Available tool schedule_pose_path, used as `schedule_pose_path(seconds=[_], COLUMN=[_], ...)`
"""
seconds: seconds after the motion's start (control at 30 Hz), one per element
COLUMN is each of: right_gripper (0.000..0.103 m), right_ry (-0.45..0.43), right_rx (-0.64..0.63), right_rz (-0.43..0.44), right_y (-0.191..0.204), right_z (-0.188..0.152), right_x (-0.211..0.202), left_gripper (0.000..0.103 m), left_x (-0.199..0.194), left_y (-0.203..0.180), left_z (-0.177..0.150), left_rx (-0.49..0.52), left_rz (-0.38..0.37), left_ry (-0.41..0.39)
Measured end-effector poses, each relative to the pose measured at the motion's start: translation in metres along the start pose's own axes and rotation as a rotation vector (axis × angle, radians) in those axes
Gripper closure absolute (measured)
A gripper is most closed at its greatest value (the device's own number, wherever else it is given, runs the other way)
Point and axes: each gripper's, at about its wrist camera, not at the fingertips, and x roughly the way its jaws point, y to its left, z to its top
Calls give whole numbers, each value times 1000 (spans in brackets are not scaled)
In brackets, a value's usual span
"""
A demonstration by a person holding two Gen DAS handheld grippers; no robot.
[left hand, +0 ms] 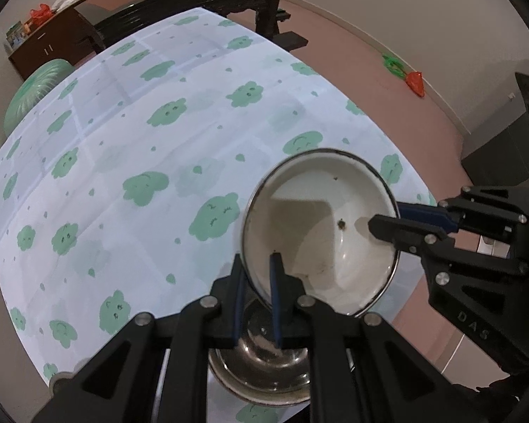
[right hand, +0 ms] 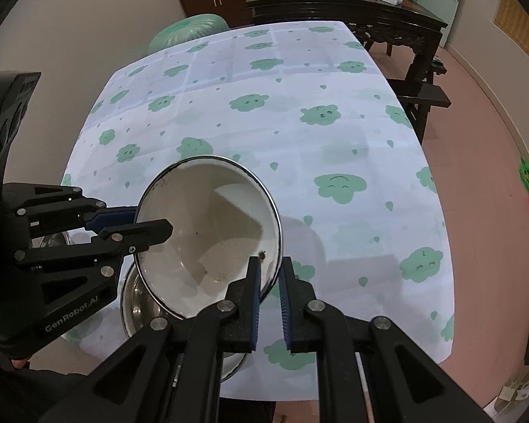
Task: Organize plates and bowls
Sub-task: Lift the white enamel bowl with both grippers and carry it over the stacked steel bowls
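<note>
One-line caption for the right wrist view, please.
Both grippers pinch opposite rims of a white enamel bowl above a steel bowl.

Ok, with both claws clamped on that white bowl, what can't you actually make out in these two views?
- Metal bowl, left wrist view: its near part is hidden behind the left claw and the white bowl.
- Metal bowl, right wrist view: mostly covered by the white bowl and right claw.
- White bowl's underside: faces away in both views.
- Items on the dark table: too small.
</note>
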Motion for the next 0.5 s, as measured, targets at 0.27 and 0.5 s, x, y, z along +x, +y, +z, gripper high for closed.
schedule_pose_path(seconds=[0.27,0.5], right_gripper=[91,91], right_ry=[7,15], right_rx=[-22,-34], right_rz=[4,4], right_y=[13,22], right_z=[-8,-16], right_x=[-2,-4], left_gripper=[93,93], left_x=[-5,-10], left_y=[2,1], left_z=[-17,-29], left_rx=[-9,-13], left_rz=[13,19], left_ry=[2,2])
